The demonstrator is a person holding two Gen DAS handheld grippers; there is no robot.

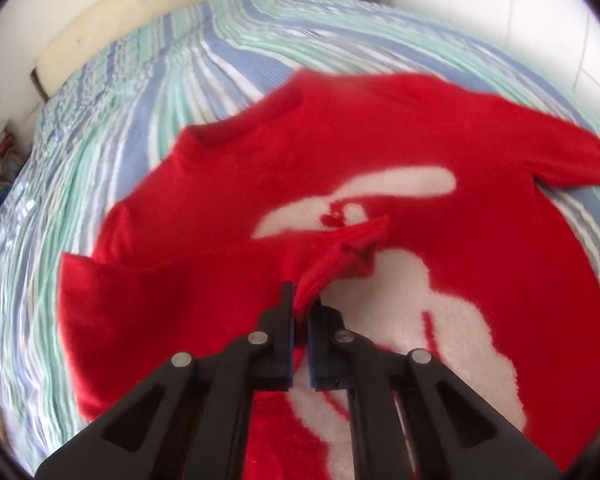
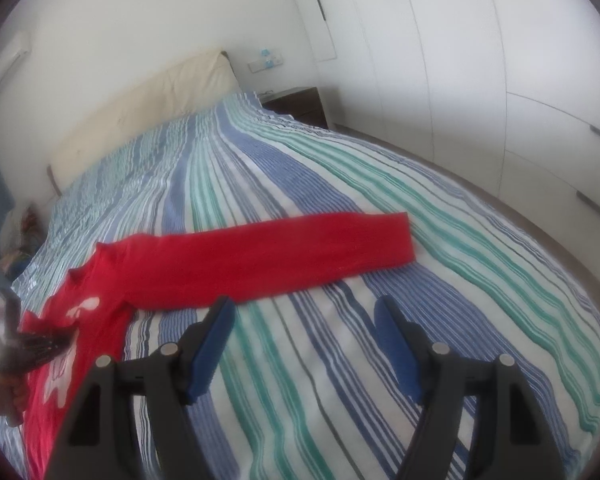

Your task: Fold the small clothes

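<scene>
Red long-sleeved top [image 1: 228, 184] with white print, flat on striped blue-green bedspread [image 2: 340, 184]. Left gripper [image 1: 302, 316] clenched on folded-in sleeve cuff [image 1: 340, 256]. Right gripper [image 2: 304, 344] released, empty, near far sleeve [image 2: 284, 252].

I see the shirt [image 2: 112, 280] lying on the bed [image 2: 380, 208], at its near left, one sleeve [image 2: 276, 252] stretched out flat to the right. The headboard [image 2: 148, 112] stands at the far end, a nightstand [image 2: 300, 106] just right of it, wardrobes [image 2: 480, 60] along the right wall.
</scene>
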